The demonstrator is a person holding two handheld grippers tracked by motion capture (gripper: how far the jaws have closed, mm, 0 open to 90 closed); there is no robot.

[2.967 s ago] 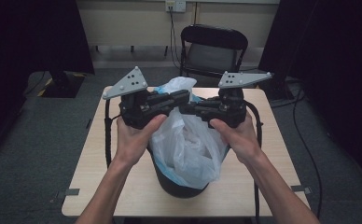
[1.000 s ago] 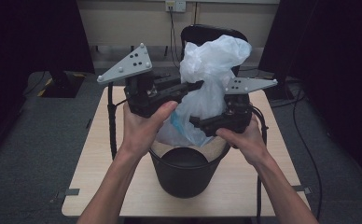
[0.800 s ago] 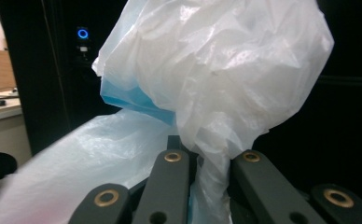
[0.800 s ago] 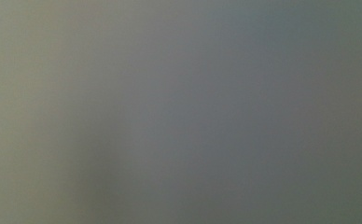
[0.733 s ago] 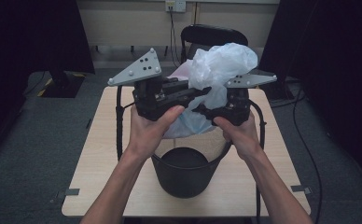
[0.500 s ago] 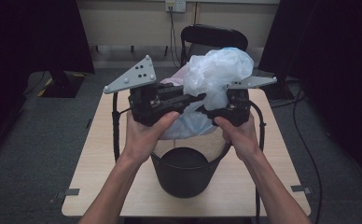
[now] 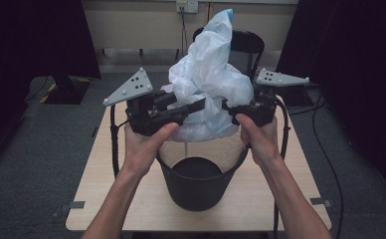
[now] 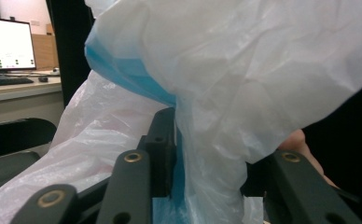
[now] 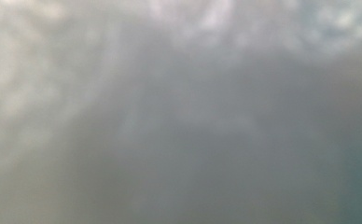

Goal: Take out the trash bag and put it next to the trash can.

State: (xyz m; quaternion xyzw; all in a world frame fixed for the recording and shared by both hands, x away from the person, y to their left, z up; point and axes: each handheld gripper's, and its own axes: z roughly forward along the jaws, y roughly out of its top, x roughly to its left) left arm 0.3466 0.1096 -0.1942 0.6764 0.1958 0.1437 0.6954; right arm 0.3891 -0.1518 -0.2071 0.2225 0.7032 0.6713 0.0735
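My left hand-held gripper (image 8: 202, 186) has just been opening its black jaws, and a fold of the crinkled white plastic bag with a blue inner layer (image 8: 244, 79) hangs between them. Behind the bag I see a lit computer monitor (image 8: 9, 44) on a far desk (image 8: 16, 88).

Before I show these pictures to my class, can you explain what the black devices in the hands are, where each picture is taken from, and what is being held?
A person holds hand-worked tongs in each hand: the left tongs and the right tongs. One camera looks down from above the table; another rides on each tool. A black bucket stands on the table. Above it hangs a white plastic bag. The right tongs are shut on it, with plastic blurring their close-up. The left tongs have just been opening, and the bag hangs between their jaws.
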